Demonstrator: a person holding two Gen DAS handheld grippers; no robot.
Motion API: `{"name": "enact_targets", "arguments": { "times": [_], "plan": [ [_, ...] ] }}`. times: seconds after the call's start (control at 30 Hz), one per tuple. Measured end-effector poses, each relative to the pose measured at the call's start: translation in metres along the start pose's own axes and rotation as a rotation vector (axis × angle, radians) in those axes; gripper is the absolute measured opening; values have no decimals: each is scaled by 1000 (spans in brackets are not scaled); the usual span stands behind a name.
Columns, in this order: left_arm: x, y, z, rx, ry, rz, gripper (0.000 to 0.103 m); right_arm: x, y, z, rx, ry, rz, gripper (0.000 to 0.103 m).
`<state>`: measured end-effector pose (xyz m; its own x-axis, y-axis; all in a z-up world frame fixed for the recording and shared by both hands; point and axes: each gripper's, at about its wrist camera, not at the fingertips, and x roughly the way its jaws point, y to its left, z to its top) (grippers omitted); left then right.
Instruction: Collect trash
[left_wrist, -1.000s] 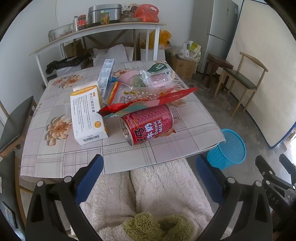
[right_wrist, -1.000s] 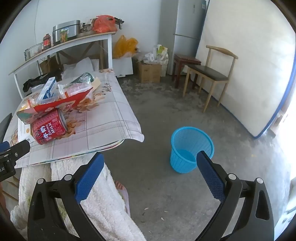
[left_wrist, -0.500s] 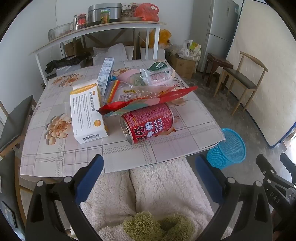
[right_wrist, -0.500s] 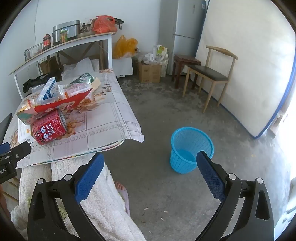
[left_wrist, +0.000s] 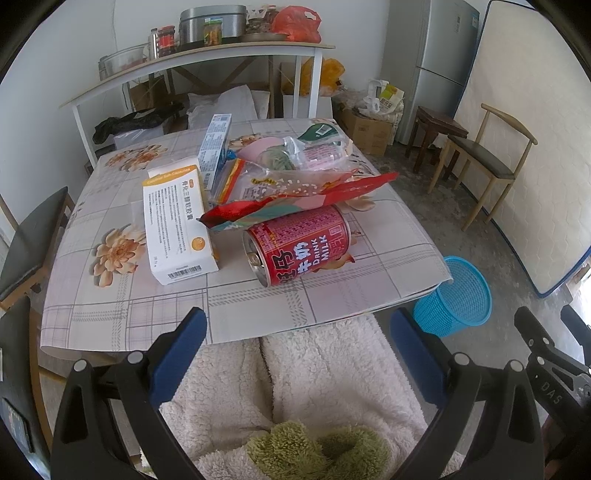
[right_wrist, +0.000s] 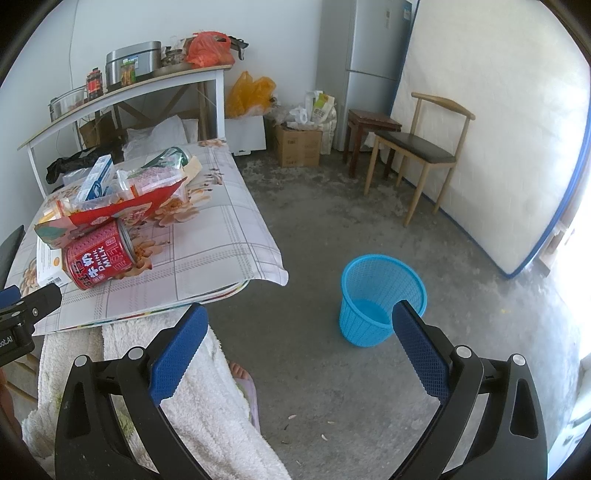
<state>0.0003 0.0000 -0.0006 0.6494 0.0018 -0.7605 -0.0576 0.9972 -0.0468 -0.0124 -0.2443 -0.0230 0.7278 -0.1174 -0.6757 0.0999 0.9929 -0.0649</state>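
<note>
Trash untouched, both grippers spread

Left wrist view: left gripper (left_wrist: 295, 354) is held spread and empty at bottom centre; milk can (left_wrist: 298, 246) lies mid-frame and should be approached squarely across its round sides.

Right wrist view: right gripper (right_wrist: 297, 345) is spread, empty; blue basket (right_wrist: 382, 300) is seen centre-right.

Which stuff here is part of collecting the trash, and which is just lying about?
For the job:
red milk can
red snack wrapper
white box
blue basket

Just lying about:
wooden chair
fridge
cardboard box

Grey concrete floor (right_wrist: 332, 229), wooden chair (right_wrist: 421, 155)
</note>
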Motion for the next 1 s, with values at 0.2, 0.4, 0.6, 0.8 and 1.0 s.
{"name": "enact_targets", "arguments": {
  "times": [0.2, 0.4, 0.6, 0.8, 1.0],
  "plan": [
    [0, 0, 0, -1, 1, 0, 97, 0, 0, 3, -2, -3, -1, 95],
    [0, 0, 0, -1, 1, 0, 97, -1, 0, 1, -2, -4, -1, 95],
    [0, 0, 0, -1, 0, 0, 97, -2, 0, 1, -2, -4, 0, 95],
    [0, 0, 0, -1, 2, -1, 97, -2, -1, 2, -5, -2, 0, 95],
    [5, 12, -8, -1, 4, -2, 97, -2, 0, 1, -6, -5, 1, 95]
  ]
}}
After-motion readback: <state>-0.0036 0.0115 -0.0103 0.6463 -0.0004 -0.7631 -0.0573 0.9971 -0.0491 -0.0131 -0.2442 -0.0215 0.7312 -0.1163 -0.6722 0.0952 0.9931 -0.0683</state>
